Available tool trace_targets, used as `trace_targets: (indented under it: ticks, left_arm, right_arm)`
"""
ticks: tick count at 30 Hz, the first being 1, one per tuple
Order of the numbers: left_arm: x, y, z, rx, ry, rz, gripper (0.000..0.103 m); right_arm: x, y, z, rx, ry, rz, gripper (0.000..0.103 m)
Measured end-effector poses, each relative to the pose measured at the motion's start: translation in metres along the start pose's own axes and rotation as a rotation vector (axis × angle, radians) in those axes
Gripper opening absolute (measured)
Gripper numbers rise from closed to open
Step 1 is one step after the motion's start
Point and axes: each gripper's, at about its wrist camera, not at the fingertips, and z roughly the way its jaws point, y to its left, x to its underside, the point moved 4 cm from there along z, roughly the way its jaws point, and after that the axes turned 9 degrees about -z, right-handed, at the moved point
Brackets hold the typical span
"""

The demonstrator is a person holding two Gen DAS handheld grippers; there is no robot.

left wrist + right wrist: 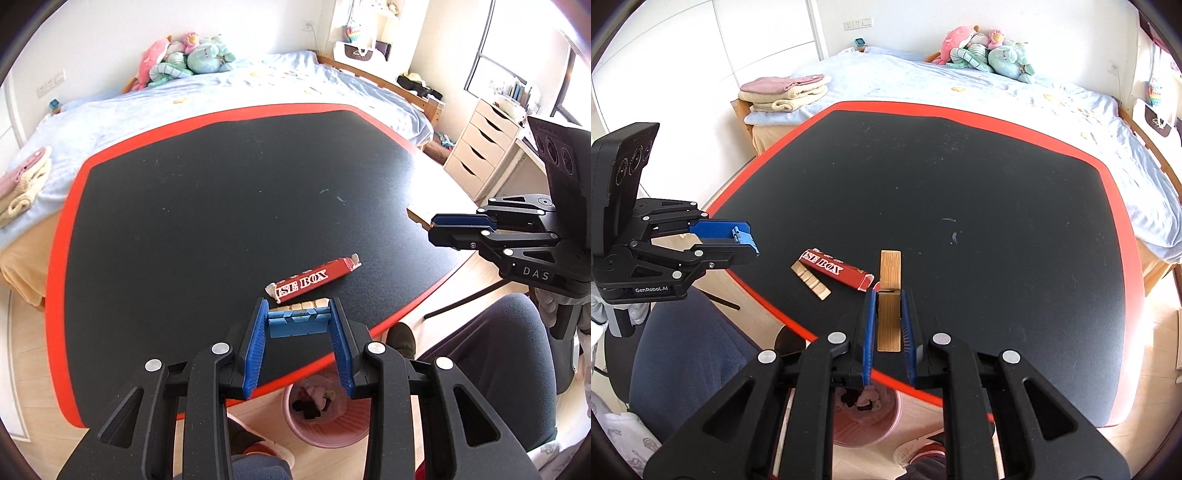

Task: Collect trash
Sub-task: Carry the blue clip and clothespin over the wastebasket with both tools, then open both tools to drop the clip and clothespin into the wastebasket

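Black table [960, 177]: one red box [834, 272]; left gripper [299, 325] clamps a blue piece [298, 325], right gripper [889, 314] a gold strip [889, 295] (one each).

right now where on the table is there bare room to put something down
The far black table surface toward the bed is bare, and so is its right side. It is crowded at the near edge: red box, gold strip, both grippers, pink bin below.

Table [184, 221] black w/ red rim; box [314, 282] red, white lettering; bin [332, 424] pink; bedsheet [221, 99] pale blue.
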Motion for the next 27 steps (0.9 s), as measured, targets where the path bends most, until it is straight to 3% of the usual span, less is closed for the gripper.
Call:
trace_targets:
  ticks: [17, 27]
  left_arm:
    - [0.062, -0.03, -0.015, 0.054, 0.026, 0.013, 0.033]
    - [0.081, -0.038, -0.013, 0.075, 0.044, 0.009, 0.033]
  right_arm:
    - [0.069, 0.055, -0.032, -0.049, 0.026, 0.015, 0.013]
    - [0.084, 0.067, -0.032, -0.074, 0.037, 0.015, 0.014]
